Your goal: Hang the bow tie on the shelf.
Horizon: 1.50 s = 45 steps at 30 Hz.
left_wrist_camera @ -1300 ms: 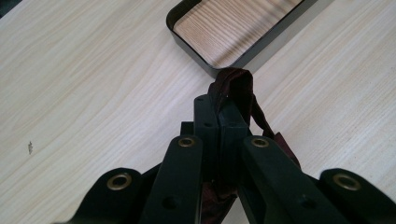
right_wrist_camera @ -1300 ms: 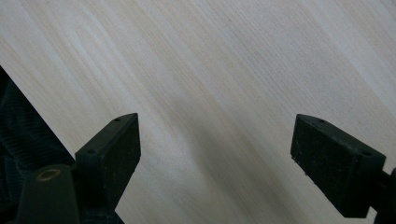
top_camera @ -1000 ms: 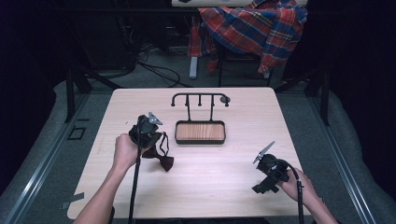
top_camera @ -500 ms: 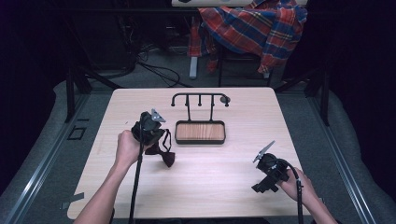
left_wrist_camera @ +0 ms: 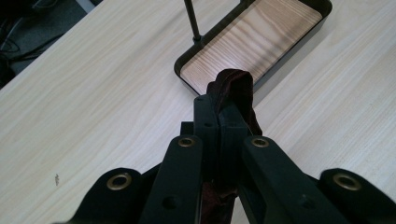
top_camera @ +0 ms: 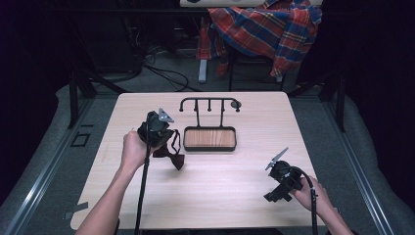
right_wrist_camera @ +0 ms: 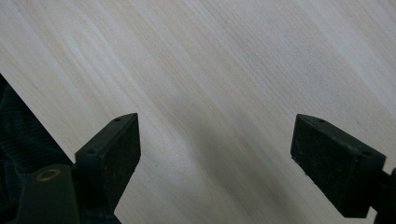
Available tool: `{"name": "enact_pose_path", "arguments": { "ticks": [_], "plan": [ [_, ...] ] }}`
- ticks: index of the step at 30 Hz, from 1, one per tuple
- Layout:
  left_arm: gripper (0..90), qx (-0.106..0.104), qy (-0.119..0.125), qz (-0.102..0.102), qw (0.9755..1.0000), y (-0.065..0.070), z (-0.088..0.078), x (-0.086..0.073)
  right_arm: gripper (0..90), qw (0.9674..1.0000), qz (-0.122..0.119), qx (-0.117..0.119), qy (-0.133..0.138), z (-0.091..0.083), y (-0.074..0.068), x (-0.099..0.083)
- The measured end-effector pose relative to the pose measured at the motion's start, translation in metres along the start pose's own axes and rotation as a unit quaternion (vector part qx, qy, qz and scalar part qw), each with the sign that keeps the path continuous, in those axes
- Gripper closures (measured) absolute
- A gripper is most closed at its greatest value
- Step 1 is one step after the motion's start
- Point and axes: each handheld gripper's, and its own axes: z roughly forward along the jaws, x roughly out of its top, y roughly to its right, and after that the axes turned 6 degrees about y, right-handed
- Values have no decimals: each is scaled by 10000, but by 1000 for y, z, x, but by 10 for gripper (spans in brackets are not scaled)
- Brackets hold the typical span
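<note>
A: Start with the big things. What is laid out?

B: A pale wooden table (top_camera: 215, 196), and near its middle a black stand with a wood-floored tray (top_camera: 209, 138) and a hook rail (top_camera: 209, 101) above it. Behind the table, a plaid cloth (top_camera: 266, 29) hangs over something dark.

A: And the work in hand?

B: The left gripper (top_camera: 164, 136) has a dark red bow tie (top_camera: 169, 155) off the table, just left of the tray. In the left gripper view the jaws are pressed together on a fold of the fabric (left_wrist_camera: 233, 91), with the tray's near corner right ahead.

A: So how far along would you say it is?

B: I judge the pickup done and the placing not. The tray floor is bare and nothing hangs from the hooks, so the tie has yet to go into the tray or onto the rail; I cannot say which.

A: The other hand?

B: The right gripper (top_camera: 279, 171) sits low at the table's right front, well apart from the stand. Its jaws are spread wide with only bare tabletop (right_wrist_camera: 224, 93) between them.

A: Anything unclear?

B: The tie's strap is a thin dark loop; where it ends I cannot make out. The gripper body covers part of the tie from above, and the plaid cloth is cut off at the top edge.
</note>
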Motion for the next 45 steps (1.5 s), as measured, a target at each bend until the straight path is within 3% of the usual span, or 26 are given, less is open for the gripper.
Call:
{"name": "enact_pose_path", "arguments": {
  "ticks": [45],
  "plan": [
    [888,42,166,195,9997,-18,-6,65,159,10000,-16,59,21,0,0,1]
  ]
}}
